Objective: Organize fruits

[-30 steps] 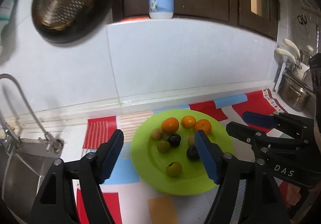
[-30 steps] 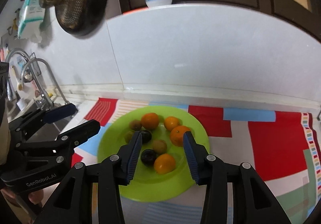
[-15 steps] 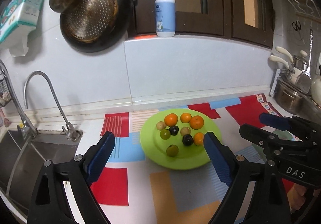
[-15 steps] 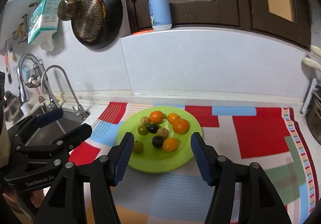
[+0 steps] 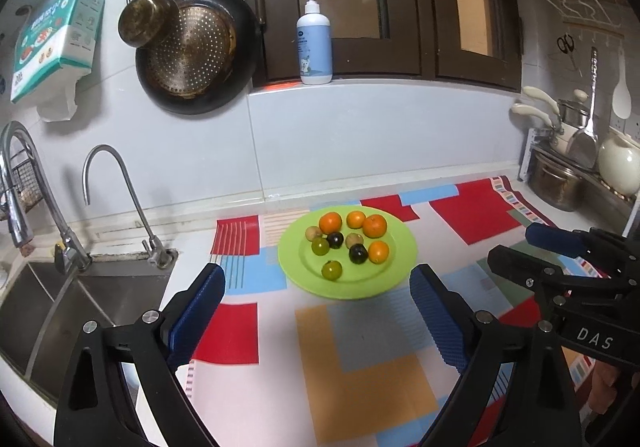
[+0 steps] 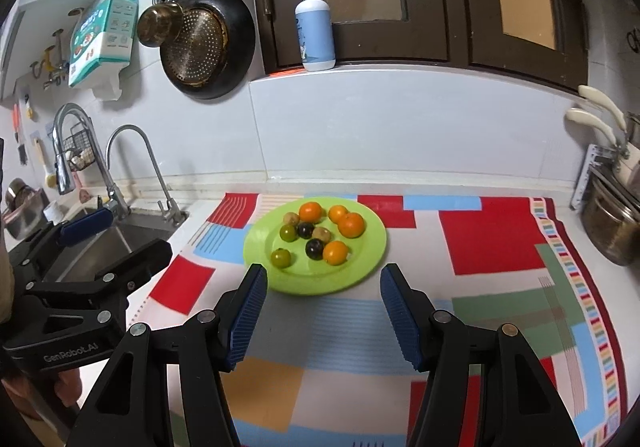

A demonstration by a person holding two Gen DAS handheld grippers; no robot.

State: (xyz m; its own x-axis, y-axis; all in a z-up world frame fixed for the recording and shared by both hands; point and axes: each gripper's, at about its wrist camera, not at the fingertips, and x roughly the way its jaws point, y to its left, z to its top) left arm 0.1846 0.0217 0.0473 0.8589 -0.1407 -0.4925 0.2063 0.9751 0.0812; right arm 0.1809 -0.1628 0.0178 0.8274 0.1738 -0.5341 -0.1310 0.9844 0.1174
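Green plate (image 5: 404,247) of fruits (image 5: 348,241) sits unobstructed at twelve o'clock; left claw (image 5: 316,311) opening, right claw (image 6: 322,307) open, both empty, sink (image 5: 92,299) at nine.

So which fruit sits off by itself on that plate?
Find the lime-green plate on the patchwork mat. The lone green fruit lies nearest its front rim, left of centre, apart from the cluster behind; unlike the other green one, it touches nothing.

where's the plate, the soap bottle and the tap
plate (image 5: 400,267), left wrist view, bare front-right rim
soap bottle (image 5: 315,47), left wrist view, middle of the body
tap (image 5: 116,175), left wrist view, curved spout
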